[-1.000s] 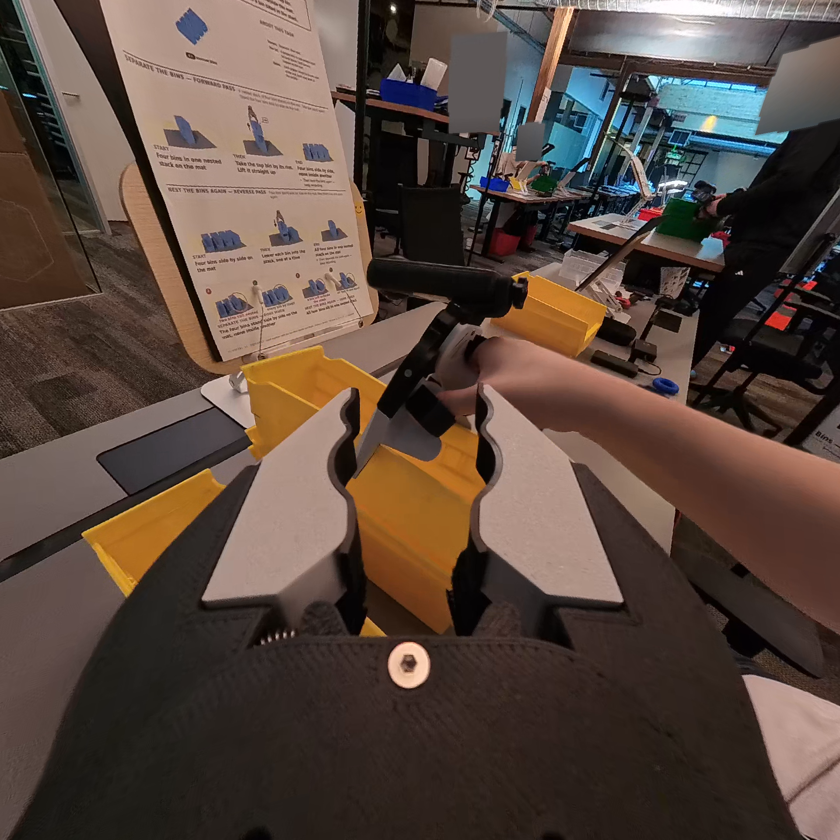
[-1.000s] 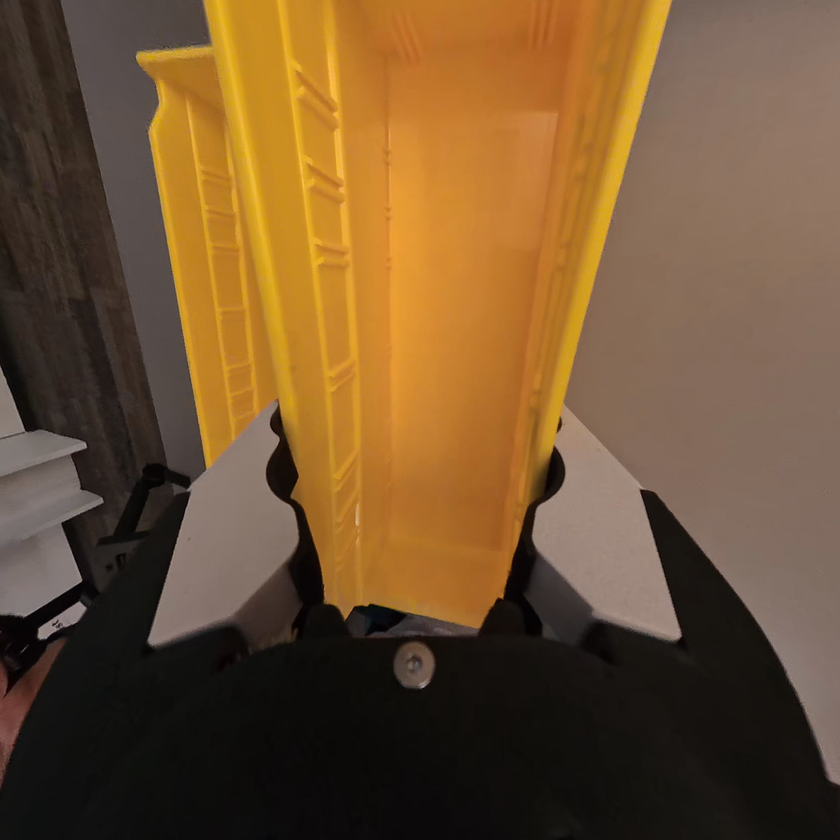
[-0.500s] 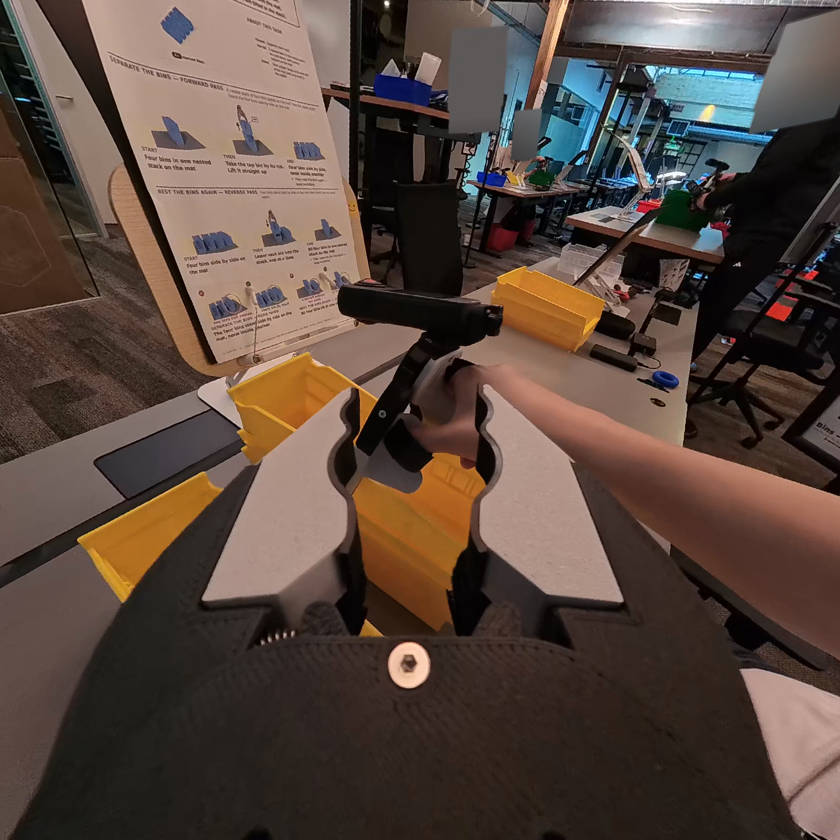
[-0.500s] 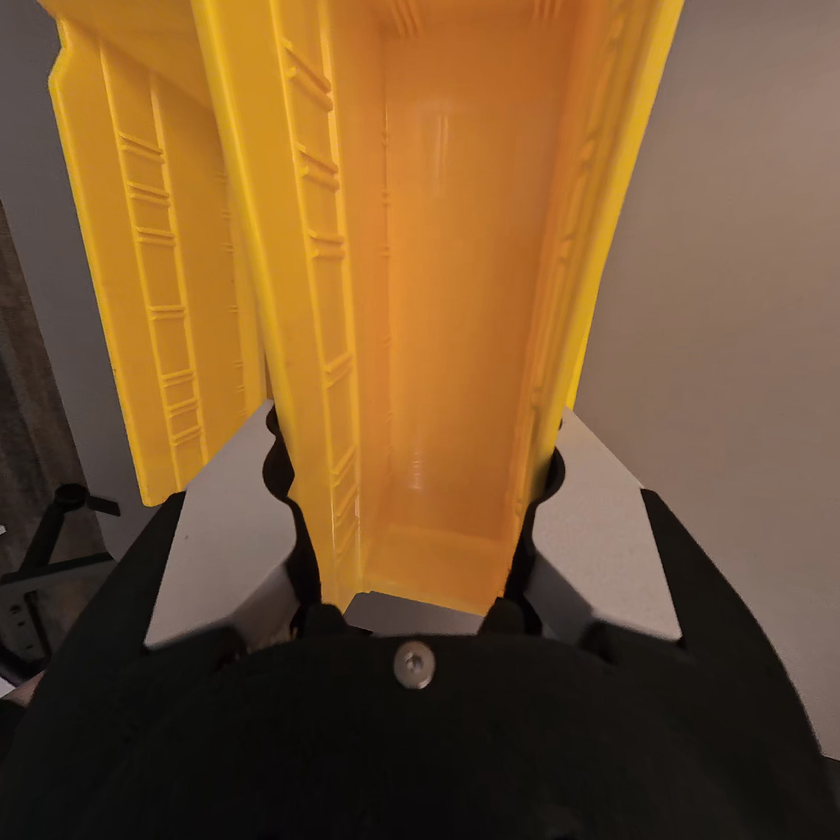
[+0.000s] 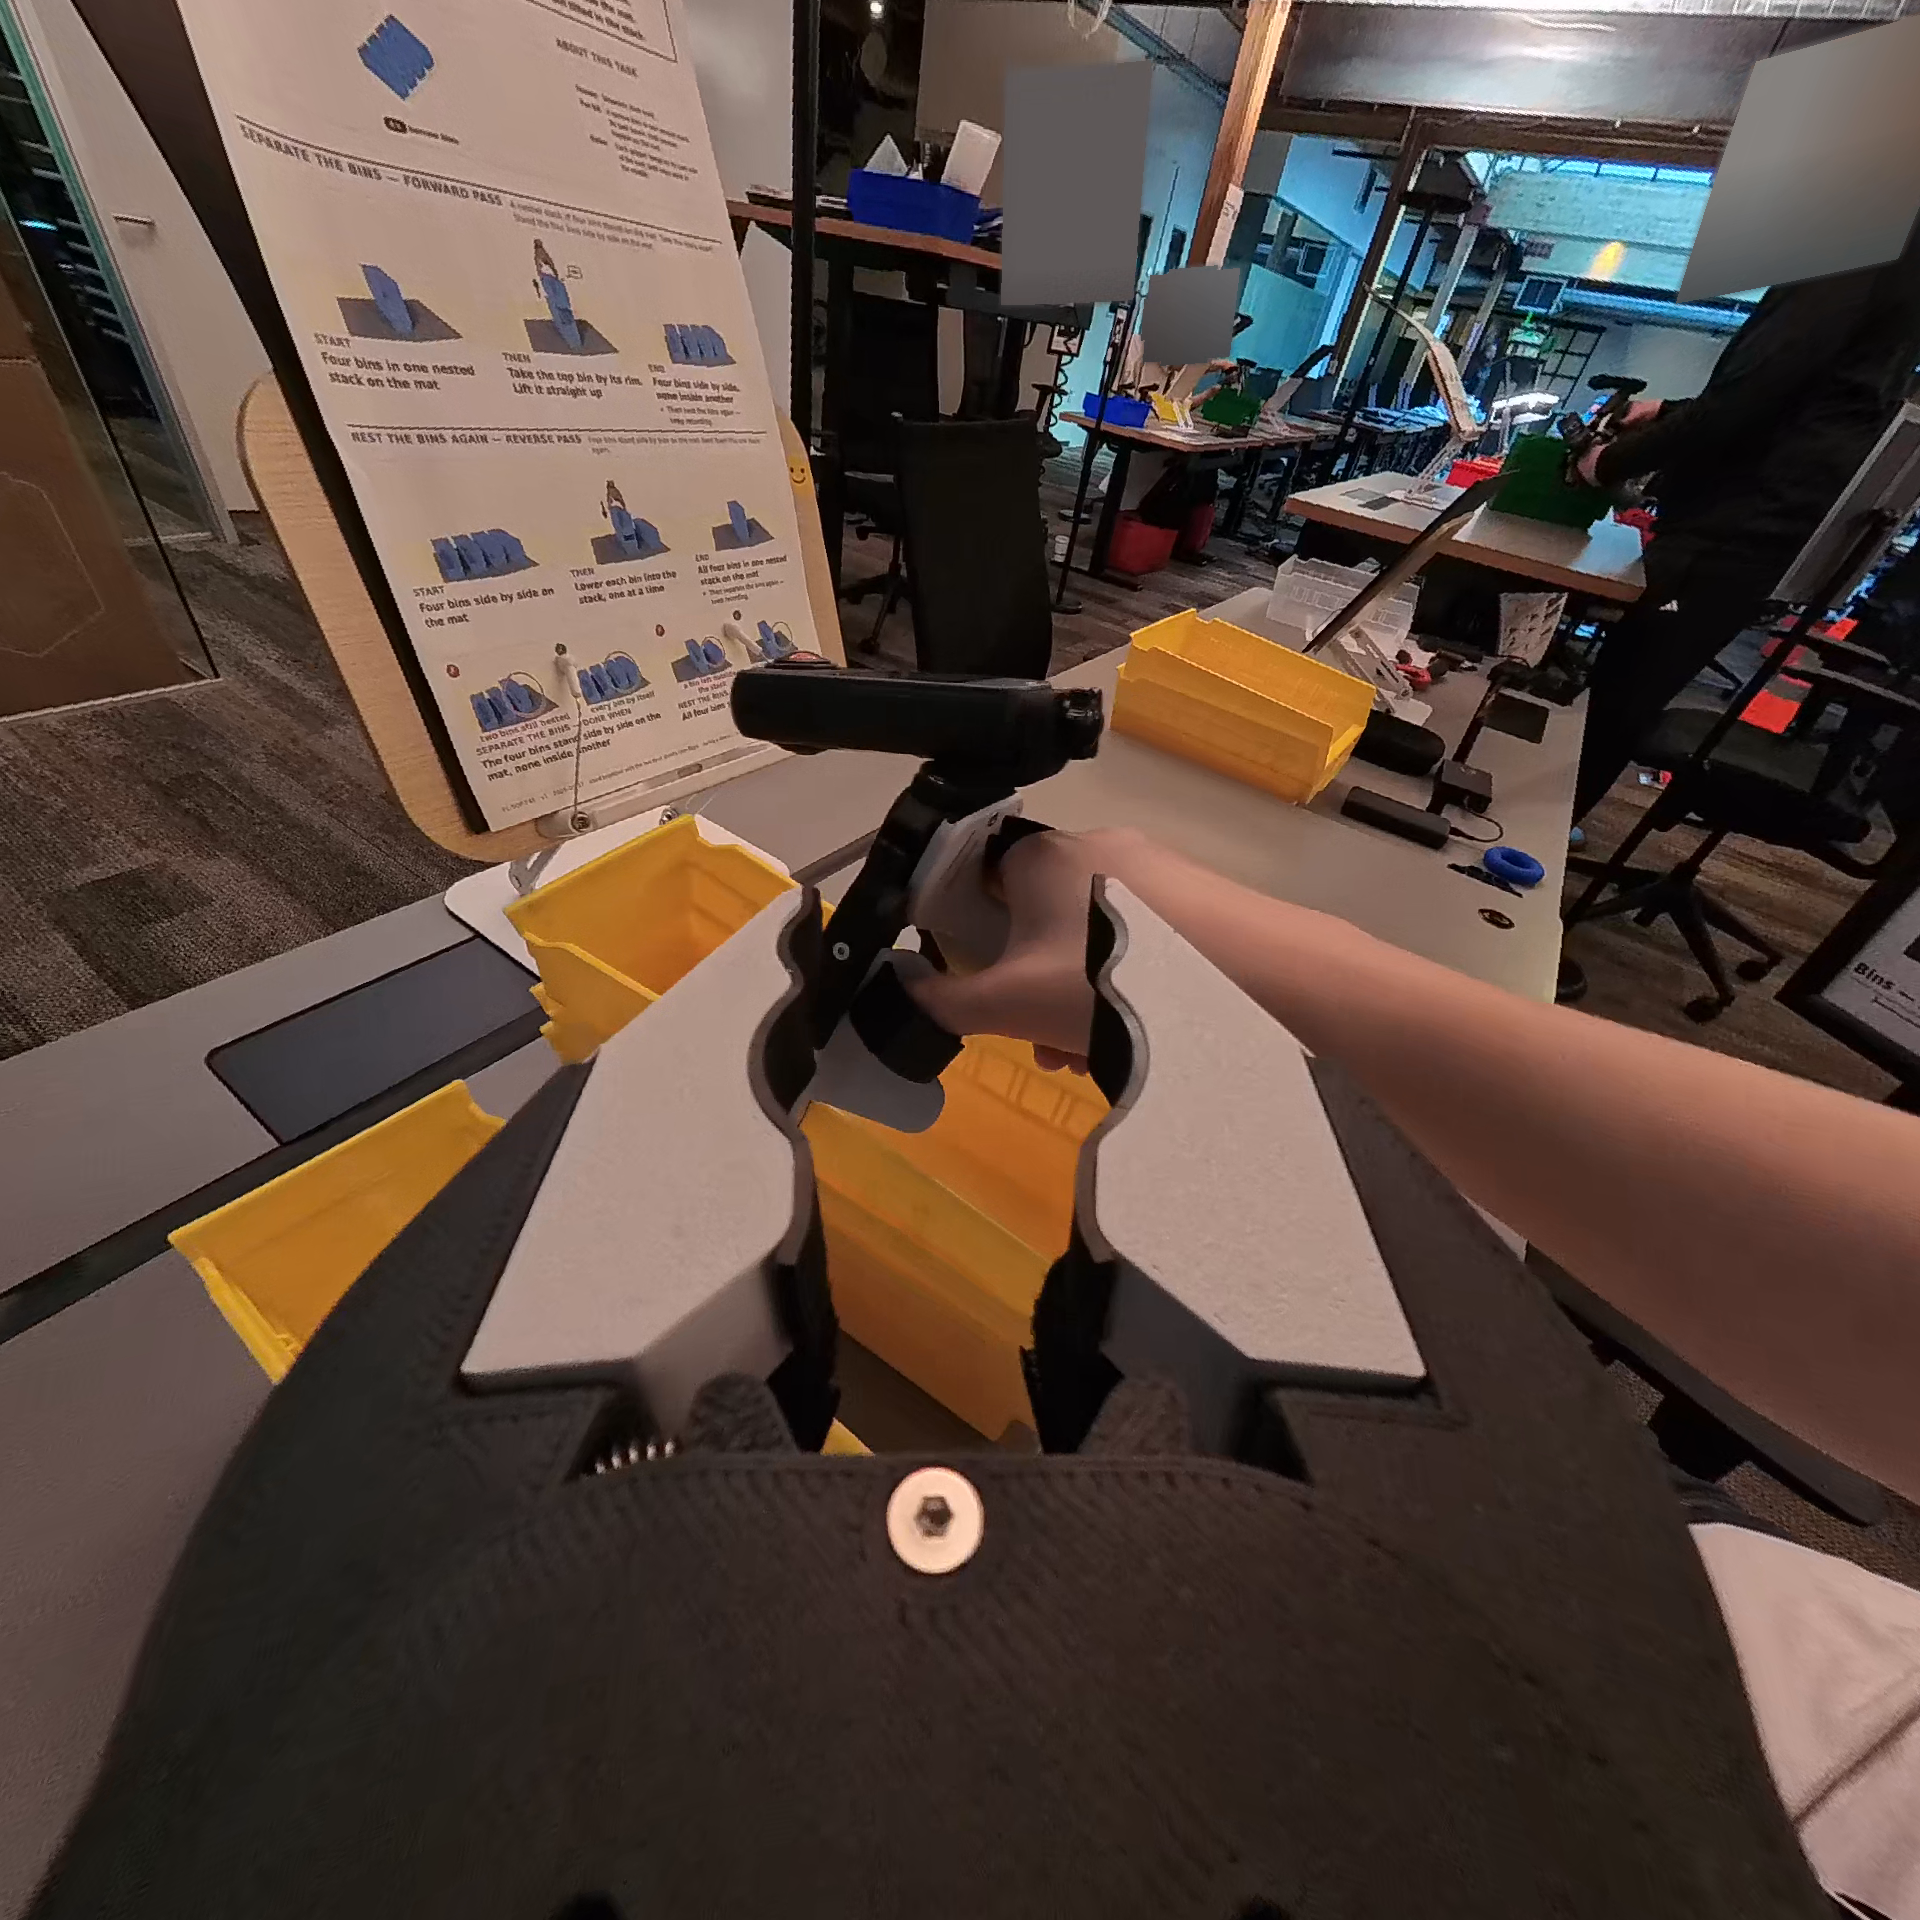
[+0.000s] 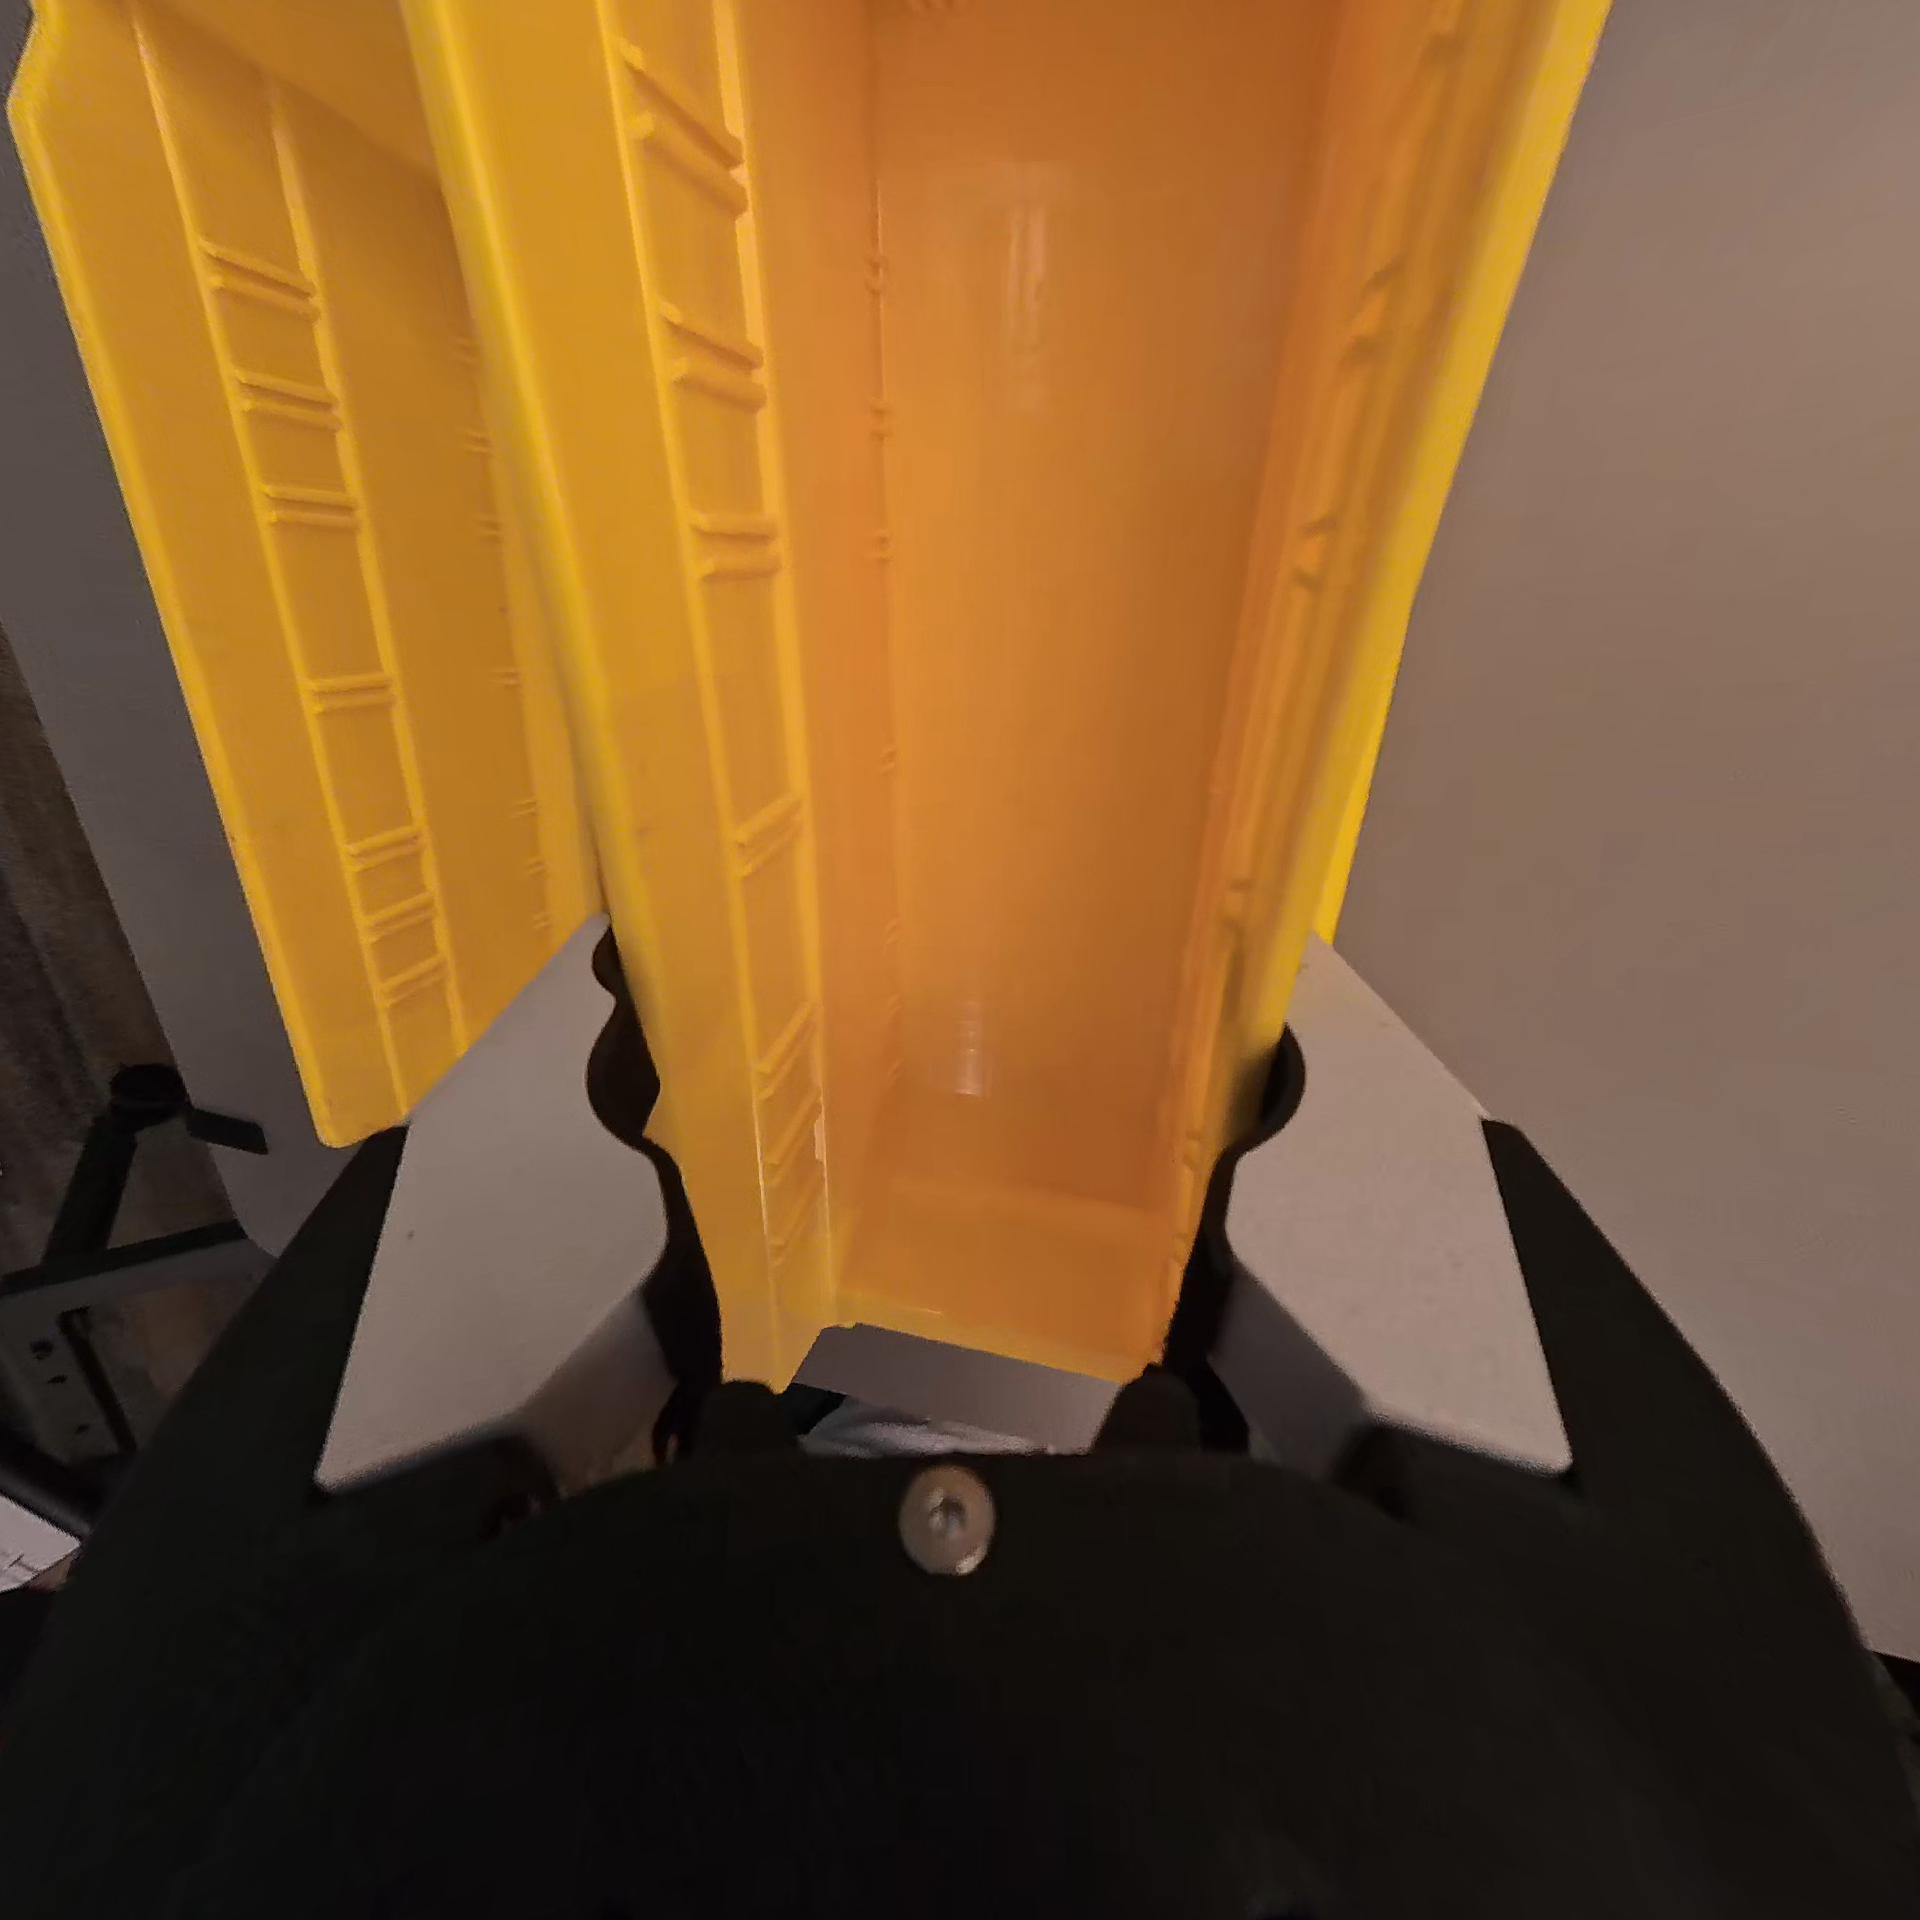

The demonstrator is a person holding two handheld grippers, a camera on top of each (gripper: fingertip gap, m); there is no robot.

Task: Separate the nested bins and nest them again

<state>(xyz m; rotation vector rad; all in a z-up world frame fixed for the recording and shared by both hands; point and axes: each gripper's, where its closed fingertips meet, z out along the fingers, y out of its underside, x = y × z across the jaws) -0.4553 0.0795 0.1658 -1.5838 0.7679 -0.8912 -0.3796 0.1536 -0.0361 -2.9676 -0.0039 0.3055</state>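
Your left gripper [image 5: 945, 1049] hangs over the bench [image 5: 1299, 842] with its jaws partly apart and nothing between the pads; you can see yellow bins below through the gap. At the bench's left edge one yellow bin [image 5: 312, 1236] lies beside the dark mat [image 5: 364, 1029], and a second bin [image 5: 644, 925] stands behind it by the instruction poster [image 5: 520, 416]. Your right gripper [image 6: 951, 1049] is spread wide around a yellow bin [image 6: 1039, 675], both pads pressed on its long sides, its open top facing the camera. Just left of it stands a neighbouring bin [image 6: 291, 571]. Toward the far right corner sits a nested stack [image 5: 1236, 707].
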